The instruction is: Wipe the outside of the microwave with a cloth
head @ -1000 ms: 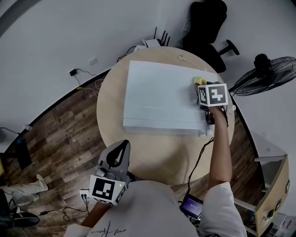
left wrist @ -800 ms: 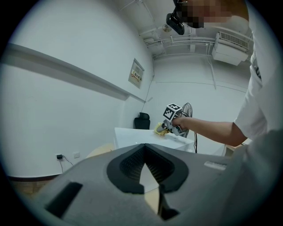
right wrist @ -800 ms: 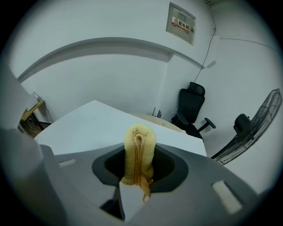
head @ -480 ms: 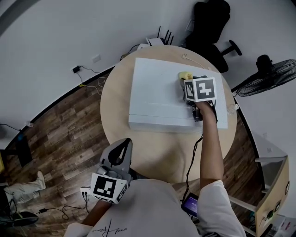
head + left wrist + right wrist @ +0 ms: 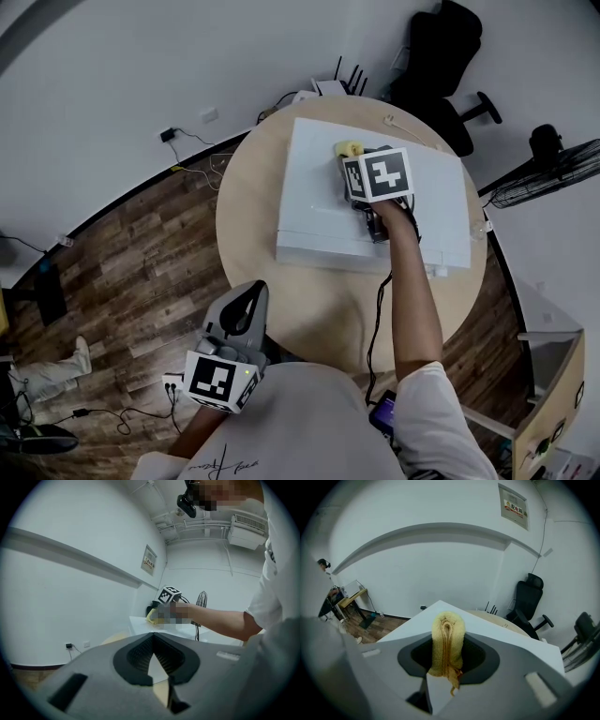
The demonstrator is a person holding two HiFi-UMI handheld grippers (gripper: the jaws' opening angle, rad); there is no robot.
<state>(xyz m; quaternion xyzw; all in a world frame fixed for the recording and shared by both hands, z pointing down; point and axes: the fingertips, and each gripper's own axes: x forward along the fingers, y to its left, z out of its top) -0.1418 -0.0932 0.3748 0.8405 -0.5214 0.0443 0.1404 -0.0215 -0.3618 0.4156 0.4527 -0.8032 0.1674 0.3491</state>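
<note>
Up close, the right gripper view shows the yellow cloth (image 5: 447, 641) folded into a thick roll and clamped upright between the jaws of the right gripper (image 5: 447, 657), its frayed end hanging toward the camera. Beyond it stretches the flat white top of the microwave (image 5: 501, 632). From the head view only a small yellow corner of the cloth (image 5: 349, 149) peeks past the marker cube (image 5: 378, 175) of the right gripper (image 5: 354, 159), which sits over the far middle of the microwave (image 5: 314, 202). That view alone shows the whole layout: the microwave lies on a round wooden table (image 5: 244, 220), with a router (image 5: 333, 87) at the far edge, a black office chair (image 5: 442, 56) behind and a fan (image 5: 548, 167) to the right.

Sideways, the left gripper view catches the cloth (image 5: 151, 616) pressed against the microwave's top (image 5: 138, 624), the person's forearm reaching to it; contact is plainer here than from above. The left gripper (image 5: 153, 660) has its jaws closed tip to tip with nothing between them, and the head view places this left gripper (image 5: 240, 314) low beside the person's torso, well apart from the table, over the wooden floor (image 5: 141, 253)
</note>
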